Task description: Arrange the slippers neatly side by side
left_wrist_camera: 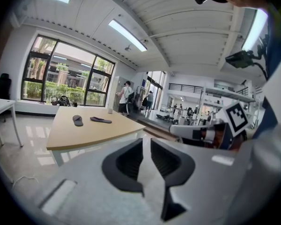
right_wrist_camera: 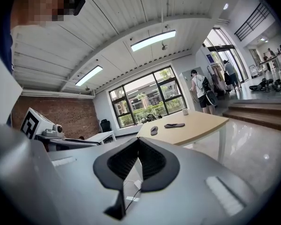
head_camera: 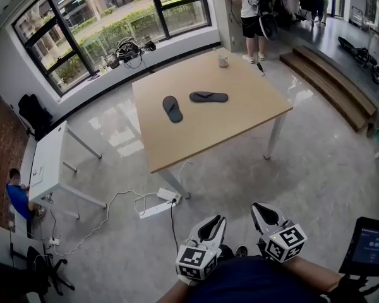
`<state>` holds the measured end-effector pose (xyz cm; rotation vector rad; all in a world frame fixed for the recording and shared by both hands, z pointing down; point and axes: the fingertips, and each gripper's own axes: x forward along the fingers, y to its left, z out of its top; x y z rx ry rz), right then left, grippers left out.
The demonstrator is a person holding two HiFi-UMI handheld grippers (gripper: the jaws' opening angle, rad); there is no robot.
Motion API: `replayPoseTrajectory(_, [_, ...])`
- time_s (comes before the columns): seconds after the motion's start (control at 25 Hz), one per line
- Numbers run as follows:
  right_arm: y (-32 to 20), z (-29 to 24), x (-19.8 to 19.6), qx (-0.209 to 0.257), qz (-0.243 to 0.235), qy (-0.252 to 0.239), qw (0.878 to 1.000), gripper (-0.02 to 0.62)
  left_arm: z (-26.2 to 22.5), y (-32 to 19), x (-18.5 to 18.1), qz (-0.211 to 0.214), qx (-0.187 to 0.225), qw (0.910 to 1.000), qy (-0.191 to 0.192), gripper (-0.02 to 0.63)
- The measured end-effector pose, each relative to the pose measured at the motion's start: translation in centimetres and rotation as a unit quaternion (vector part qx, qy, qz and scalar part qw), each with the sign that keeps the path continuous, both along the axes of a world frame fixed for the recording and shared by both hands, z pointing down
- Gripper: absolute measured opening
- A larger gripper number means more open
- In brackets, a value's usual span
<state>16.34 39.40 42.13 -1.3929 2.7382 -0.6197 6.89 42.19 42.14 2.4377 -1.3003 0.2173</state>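
Left tongs (head_camera: 215,220), right tongs (head_camera: 261,207) face power strip (head_camera: 158,209), table (head_camera: 227,126).

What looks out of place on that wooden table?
The two dark slippers. The nearer slipper and the farther slipper lie apart on the table, turned almost crosswise to each other rather than side by side as a pair. Nothing looks spilled or damaged.
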Motion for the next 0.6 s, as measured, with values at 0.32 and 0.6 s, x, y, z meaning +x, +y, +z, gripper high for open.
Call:
replayPoseTrajectory(0.32, [-2.2, 1.1, -0.4, -0.015, -0.009, 0.001, 1.000, 0.011, 0.6, -2.1, 0.2, -0.002, -0.019, 0.9998, 0.006, 0.054])
replayPoseTrajectory(0.6, [-6.2, 1.7, 0.3, -0.015, 0.006, 0.015, 1.000, 0.011, 2.1, -6.3, 0.4, 0.019, -0.019, 0.9996, -0.002, 0.049])
